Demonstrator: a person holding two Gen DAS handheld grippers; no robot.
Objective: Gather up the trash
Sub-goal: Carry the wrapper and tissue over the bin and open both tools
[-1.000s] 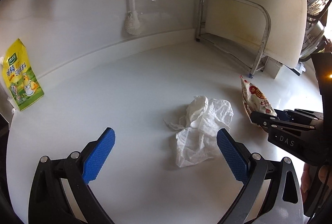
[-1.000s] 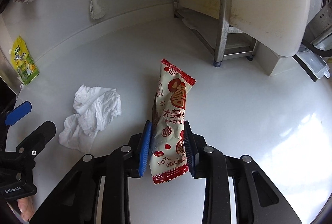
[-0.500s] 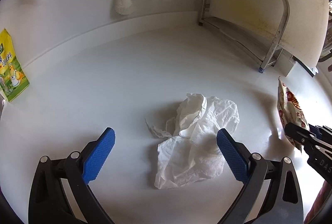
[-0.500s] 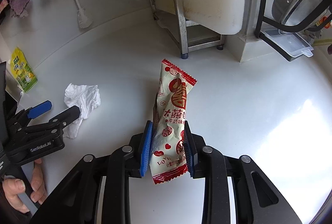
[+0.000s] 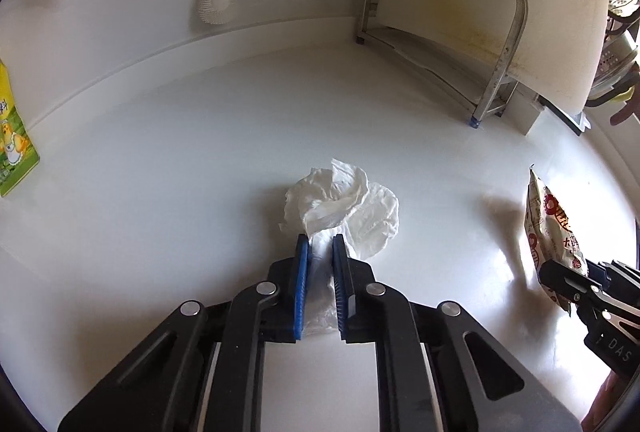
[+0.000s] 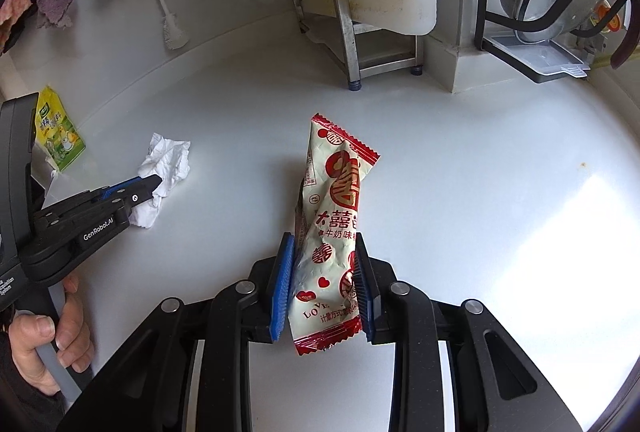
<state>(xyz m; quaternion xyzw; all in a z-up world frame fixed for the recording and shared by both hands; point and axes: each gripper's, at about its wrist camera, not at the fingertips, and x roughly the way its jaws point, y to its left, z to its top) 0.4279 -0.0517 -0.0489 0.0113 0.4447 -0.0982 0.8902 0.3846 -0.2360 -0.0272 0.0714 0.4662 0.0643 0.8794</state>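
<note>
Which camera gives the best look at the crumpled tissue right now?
The left wrist view: the tissue sits centre frame, pinched by the closing left gripper. The right wrist view shows it small at the left edge, partly hidden behind that gripper.

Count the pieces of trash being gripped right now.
2: crumpled tissue between the closing left gripper pads; red-and-white snack wrapper in the right gripper.

The bench [image 6: 460, 192] lies open across its middle and right — at the back a metal rack [image 6: 344, 32] and dish drainer [image 6: 536, 56] block passage.
</note>
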